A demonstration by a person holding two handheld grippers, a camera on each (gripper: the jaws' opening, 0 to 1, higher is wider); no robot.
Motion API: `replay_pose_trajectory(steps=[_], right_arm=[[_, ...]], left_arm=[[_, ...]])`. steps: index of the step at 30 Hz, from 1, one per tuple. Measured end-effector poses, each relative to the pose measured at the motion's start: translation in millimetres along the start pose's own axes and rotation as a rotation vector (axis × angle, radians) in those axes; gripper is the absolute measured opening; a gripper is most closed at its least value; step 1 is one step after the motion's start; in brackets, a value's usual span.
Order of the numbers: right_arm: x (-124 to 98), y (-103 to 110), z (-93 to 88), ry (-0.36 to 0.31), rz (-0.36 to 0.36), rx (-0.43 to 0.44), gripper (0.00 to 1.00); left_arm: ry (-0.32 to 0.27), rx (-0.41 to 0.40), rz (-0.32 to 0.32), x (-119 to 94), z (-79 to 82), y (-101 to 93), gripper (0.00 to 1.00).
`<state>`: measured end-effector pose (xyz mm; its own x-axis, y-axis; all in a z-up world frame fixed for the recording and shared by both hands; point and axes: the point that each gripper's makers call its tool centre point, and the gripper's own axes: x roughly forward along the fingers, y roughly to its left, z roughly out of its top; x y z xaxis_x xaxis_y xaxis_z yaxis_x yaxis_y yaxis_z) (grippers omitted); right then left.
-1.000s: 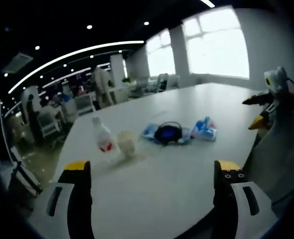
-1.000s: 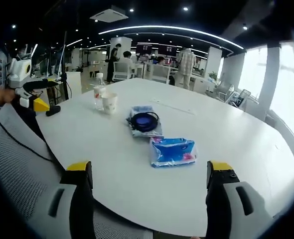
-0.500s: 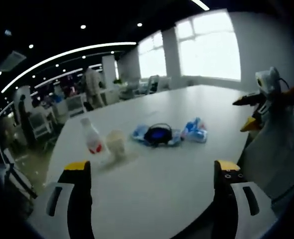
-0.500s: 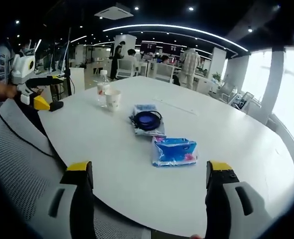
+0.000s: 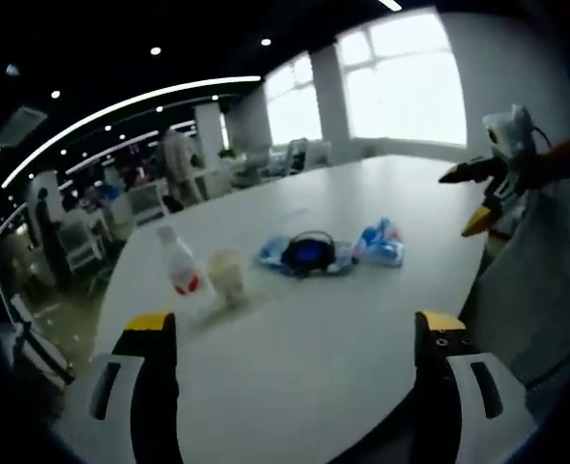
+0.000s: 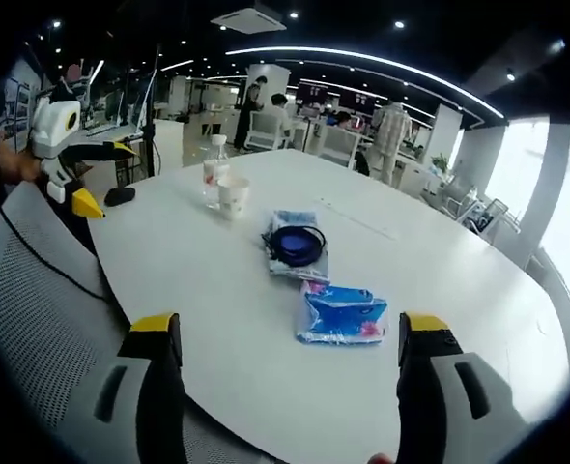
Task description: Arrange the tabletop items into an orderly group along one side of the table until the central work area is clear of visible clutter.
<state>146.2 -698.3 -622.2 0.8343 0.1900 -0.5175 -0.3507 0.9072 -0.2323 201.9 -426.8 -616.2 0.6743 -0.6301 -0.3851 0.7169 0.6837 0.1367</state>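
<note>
On the white bench (image 6: 440,280) a plastic bottle (image 6: 212,172) touches a paper cup (image 6: 233,196); nearer centre, a blue collapsible bowl (image 6: 298,245) rests on a packet, with a blue tissue pack (image 6: 342,314) just beside it. Your left gripper (image 5: 290,333) and right gripper (image 6: 287,340) hover spread wide, holding nothing.

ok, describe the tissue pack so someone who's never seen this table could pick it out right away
On the big white table, four items lie in a loose row running away from the right hand-held gripper. The tissue pack is the nearest one, just before the dark round bowl-like item. It is the flat soft packet in bright blue with pink at one end, unlike the upright paper cup and bottle farther off.
</note>
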Motion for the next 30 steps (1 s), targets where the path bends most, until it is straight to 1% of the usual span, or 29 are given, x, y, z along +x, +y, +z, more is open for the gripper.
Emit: replay_pose_trajectory(steps=[6, 9, 13, 17, 19, 22, 24, 27, 30], right_arm=[[19, -4, 12.8, -0.010, 0.035, -0.027, 0.91], [27, -6, 19.2, -0.017, 0.045, -0.030, 0.91], [39, -8, 26.1, -0.021, 0.057, -0.032, 0.91], [54, -6, 35.9, -0.033, 0.081, -0.055, 0.90], [60, -5, 39.3, -0.037, 0.092, -0.068, 0.89], [68, -5, 41.4, -0.037, 0.101, -0.082, 0.89], [74, -5, 43.0, -0.038, 0.108, -0.085, 0.88], [82, -4, 43.7, -0.036, 0.120, -0.098, 0.83], [90, -4, 45.9, -0.045, 0.129, -0.099, 0.83]], left_arm=[[0.006, -0.021, -0.004, 0, -2.8, 1.3, 1.00], [0.025, -0.019, 0.012, 0, -6.3, 4.7, 1.00], [0.019, -0.024, 0.031, -1, -5.6, 8.3, 1.00], [0.037, -0.035, 0.008, 0, -10.0, 4.9, 1.00], [0.035, -0.028, 0.004, 0, -9.1, 3.4, 1.00], [0.021, -0.023, 0.006, 0, -6.5, 3.5, 1.00], [0.028, -0.029, 0.007, 0, -8.1, 4.1, 1.00], [0.032, -0.032, 0.008, 0, -8.7, 4.2, 1.00], [0.035, -0.030, 0.008, 0, -9.4, 4.7, 1.00]])
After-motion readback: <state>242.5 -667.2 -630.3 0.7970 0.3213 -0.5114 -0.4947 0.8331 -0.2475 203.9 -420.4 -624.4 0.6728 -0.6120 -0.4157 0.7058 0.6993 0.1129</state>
